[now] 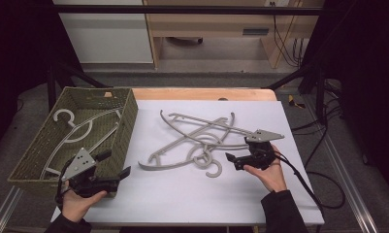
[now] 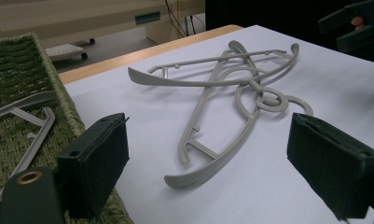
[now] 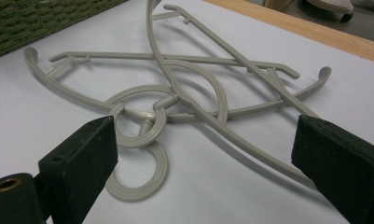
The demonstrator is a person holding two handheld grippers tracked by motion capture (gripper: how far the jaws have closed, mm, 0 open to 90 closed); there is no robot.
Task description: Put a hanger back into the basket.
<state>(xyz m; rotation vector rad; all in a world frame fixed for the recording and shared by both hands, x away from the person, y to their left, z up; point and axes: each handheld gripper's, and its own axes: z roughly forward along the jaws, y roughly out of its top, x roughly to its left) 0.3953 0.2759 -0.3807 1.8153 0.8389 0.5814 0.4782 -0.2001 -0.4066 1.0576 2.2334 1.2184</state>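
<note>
Two grey hangers [image 1: 197, 141] crossed and interlocked on the white tabletop [image 1: 182, 194], just right of the woven basket [image 1: 129, 121] already holding one hanger [image 1: 80, 128]; right tongs [image 1: 236, 160] wide and empty, aimed at the hooks [image 3: 142, 140] from the far side of the pile from the basket. Left tongs [image 1: 115, 165] likewise wide and empty beside the basket's near corner. Likely trouble: a grip on one hook dragging the tangled partner along, or thin plastic slipping from the pads and snagging on the basket rim.
</note>
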